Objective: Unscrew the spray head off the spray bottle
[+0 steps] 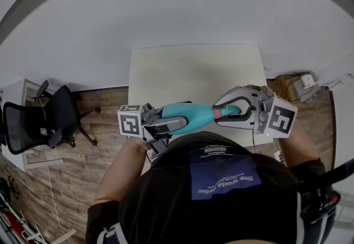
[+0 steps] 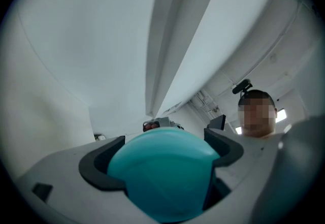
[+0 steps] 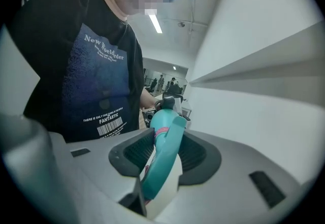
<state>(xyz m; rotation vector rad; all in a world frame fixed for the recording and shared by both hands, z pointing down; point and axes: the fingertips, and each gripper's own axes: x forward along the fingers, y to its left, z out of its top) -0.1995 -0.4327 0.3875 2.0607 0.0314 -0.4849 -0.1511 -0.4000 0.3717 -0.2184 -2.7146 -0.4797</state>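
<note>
- Above the near edge of the table (image 1: 193, 71), the spray bottle (image 1: 191, 114) lies level in the air, spray head (image 3: 167, 131) toward the person's right.
- Left hand-held gripper (image 2: 162, 154): jaws clamped on the bottle's rounded teal body (it fills most of that view).
- Right hand-held gripper (image 3: 165, 151): jaws partway apart, ribbed pads pressed on either side of the spray head.
- Office chair (image 1: 52, 118) stands on the wood floor (image 1: 105, 121), well left of the table.

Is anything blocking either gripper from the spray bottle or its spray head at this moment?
Nothing visible does. The right gripper is already closed on the spray head, and the left gripper is closed on the spray bottle.
</note>
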